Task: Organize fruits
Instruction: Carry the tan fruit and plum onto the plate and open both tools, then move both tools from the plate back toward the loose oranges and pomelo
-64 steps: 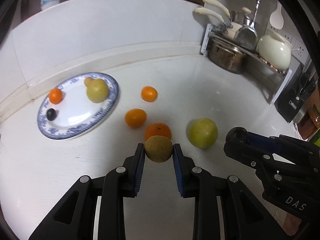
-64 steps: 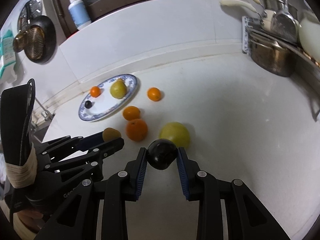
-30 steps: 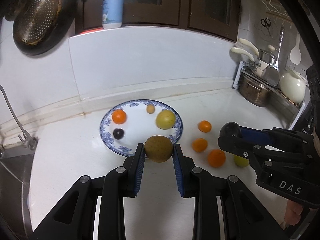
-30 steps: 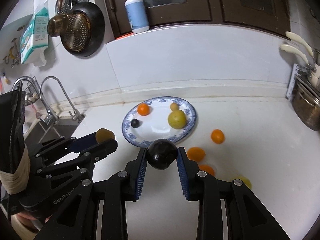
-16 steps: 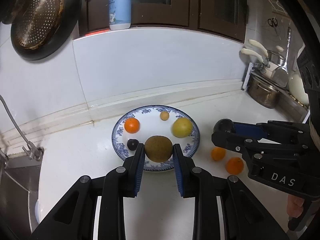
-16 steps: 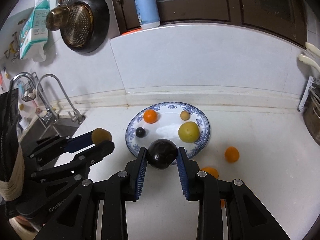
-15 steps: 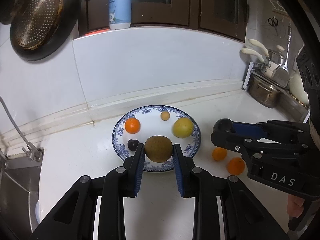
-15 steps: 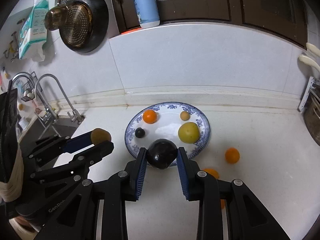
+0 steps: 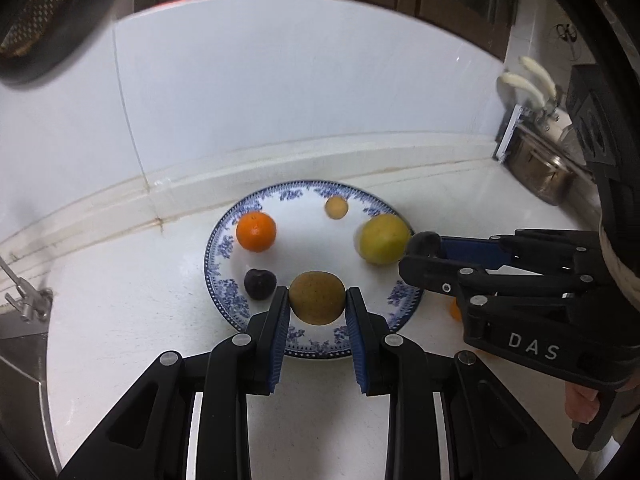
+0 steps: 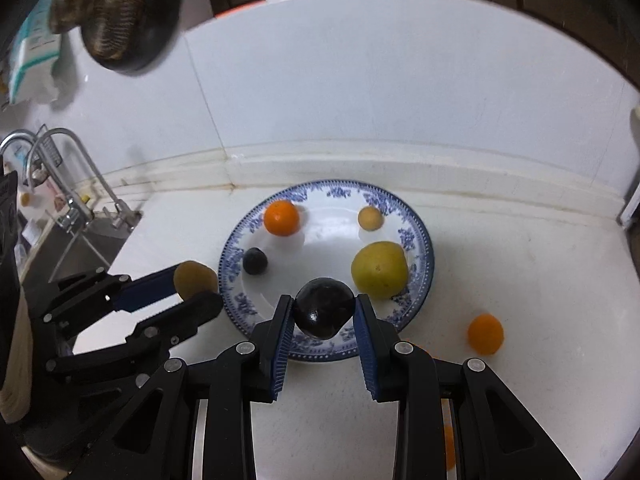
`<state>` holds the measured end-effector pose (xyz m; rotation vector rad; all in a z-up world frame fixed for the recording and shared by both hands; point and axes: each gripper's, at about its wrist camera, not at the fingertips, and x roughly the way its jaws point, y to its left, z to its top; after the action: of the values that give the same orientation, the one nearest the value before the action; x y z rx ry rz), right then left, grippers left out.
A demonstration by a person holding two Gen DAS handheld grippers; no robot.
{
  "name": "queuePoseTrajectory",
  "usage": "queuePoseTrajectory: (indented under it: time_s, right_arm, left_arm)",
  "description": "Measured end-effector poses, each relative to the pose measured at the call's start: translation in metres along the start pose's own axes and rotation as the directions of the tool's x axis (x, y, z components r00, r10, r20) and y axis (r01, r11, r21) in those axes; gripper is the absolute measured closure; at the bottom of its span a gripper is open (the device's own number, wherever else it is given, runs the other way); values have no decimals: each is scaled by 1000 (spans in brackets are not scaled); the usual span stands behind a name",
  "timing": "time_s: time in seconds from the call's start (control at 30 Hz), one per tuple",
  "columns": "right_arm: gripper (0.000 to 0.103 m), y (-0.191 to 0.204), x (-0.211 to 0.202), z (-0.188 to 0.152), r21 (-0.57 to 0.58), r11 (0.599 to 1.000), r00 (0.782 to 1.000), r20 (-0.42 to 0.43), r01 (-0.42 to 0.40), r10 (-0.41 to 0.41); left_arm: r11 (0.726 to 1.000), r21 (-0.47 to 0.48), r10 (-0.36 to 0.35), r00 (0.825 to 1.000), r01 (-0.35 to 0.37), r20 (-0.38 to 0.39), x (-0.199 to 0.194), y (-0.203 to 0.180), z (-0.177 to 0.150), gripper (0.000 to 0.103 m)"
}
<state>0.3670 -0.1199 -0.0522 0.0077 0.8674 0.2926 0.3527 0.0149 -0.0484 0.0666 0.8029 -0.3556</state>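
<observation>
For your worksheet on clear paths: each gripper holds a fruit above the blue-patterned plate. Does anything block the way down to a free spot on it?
Nothing visible does. The left gripper holds the brown fruit and the right gripper the dark fruit over bare white plate; the four fruits there lie apart.

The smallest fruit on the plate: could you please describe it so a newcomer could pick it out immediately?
Find the blue-patterned plate on the white counter below the tiled wall. On its far side, nearest the wall, lies a small tan fruit. It is paler and smaller than the orange, the dark plum and the yellow-green fruit.
</observation>
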Motion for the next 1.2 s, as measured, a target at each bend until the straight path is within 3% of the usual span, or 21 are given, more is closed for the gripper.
queuePoseTrajectory:
  time_s: [0.5, 0.7, 1.0, 1.13, 1.2]
  right_arm:
    - [72, -15, 45, 1, 52, 999, 995, -104, -1, 6]
    - [70, -18, 46, 1, 61, 998, 995, -101, 3, 3]
    - [68, -18, 15, -4, 60, 998, 999, -34, 21, -18]
    - [68, -16, -10, -8, 50, 998, 999, 14, 31, -32]
    - [64, -15, -23, -11, 44, 998, 998, 39, 41, -43]
  left_arm:
    - [999, -16, -42, 994, 40, -97, 40, 8, 0, 75]
    - [1000, -6, -19, 996, 18, -89, 37, 7, 1, 68]
    - [1000, -7, 17, 998, -18, -56, 8, 4, -2, 67]
    - [1000, 3, 20, 1000, -20, -13, -13, -3, -3, 65]
    - [1000, 0, 8, 1000, -8, 18, -26, -6, -3, 61]
